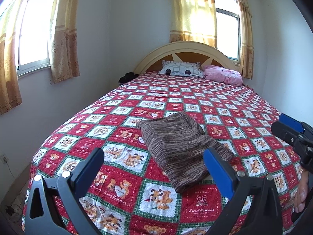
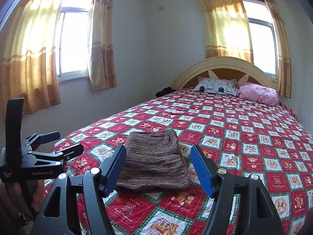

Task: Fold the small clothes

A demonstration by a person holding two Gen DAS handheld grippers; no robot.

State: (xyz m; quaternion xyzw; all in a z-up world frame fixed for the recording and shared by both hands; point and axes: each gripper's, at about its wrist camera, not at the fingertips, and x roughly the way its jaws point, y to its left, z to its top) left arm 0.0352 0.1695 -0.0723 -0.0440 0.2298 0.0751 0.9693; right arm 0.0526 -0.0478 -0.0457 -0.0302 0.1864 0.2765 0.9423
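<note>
Both tools spread wide, holding nothing: my left tool (image 1: 153,163) and right tool (image 2: 157,165) hover over the bed's near end. Folded brown knit garment (image 2: 154,162) lies flat on the red patchwork bedspread (image 1: 225,105), near the foot edge. Two pillows (image 1: 182,69) against the headboard (image 1: 187,49); wide bedspread between garment and pillows.

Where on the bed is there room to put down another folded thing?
Lots of bare bedspread lies between the folded brown garment and the pillows: the patterned pillow and the pink pillow. The strip to the garment's right is free too. It is crowded near the foot edge, where the open left claw and open right claw flank the garment.
</note>
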